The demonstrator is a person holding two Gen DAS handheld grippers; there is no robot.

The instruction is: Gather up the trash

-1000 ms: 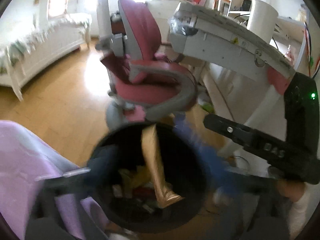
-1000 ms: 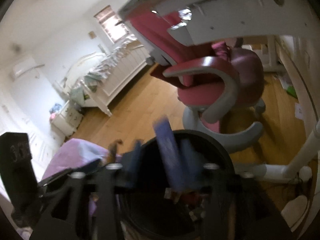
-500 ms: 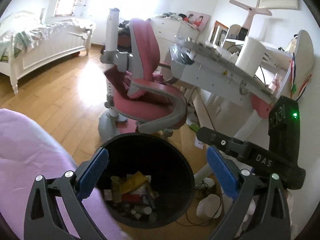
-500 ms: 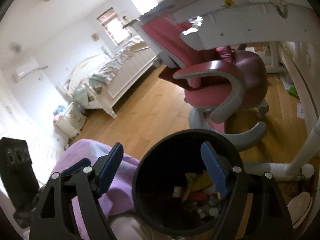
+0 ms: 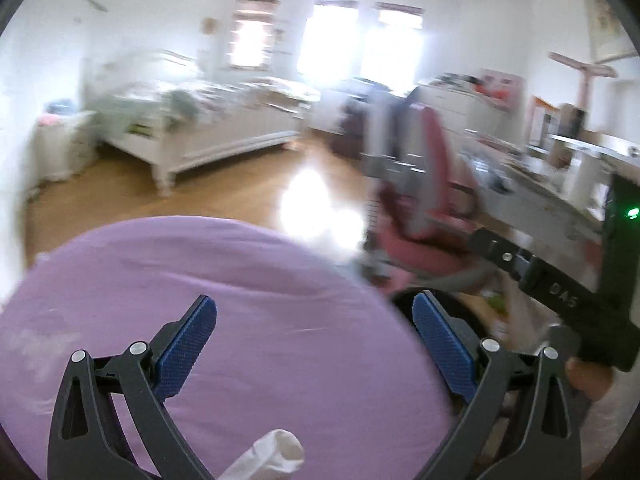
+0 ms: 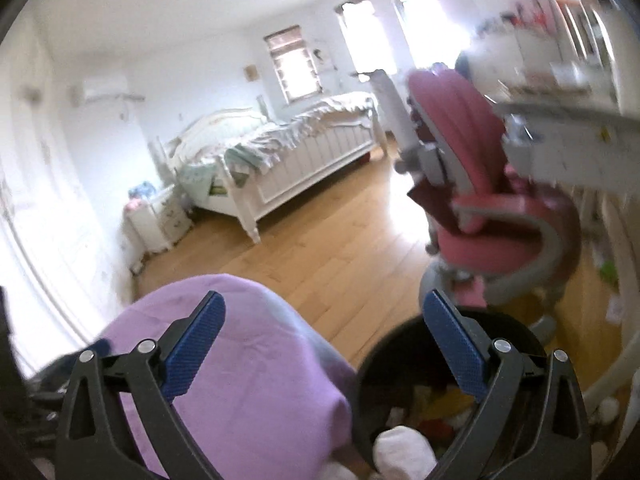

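The black round trash bin stands on the wood floor and holds several wrappers and scraps. My right gripper hovers above its left rim; its jaws are opening and nothing is between them. My left gripper is open and empty over a purple cushion. Only a sliver of the bin's rim shows beside its right finger. A white crumpled thing lies at the bottom edge, below the left gripper; I cannot tell what it is. A similar white lump sits by the bin's near rim.
The purple cushion fills the lower left, touching the bin. A pink swivel chair and a white desk stand right of the bin. A white bed is across the wood floor. A hand holds the other gripper's black housing.
A gold wrapper that hung over the bin now lies inside it. Both grippers rose and swung left, from above the bin toward the purple cushion. The right jaws spread wider.
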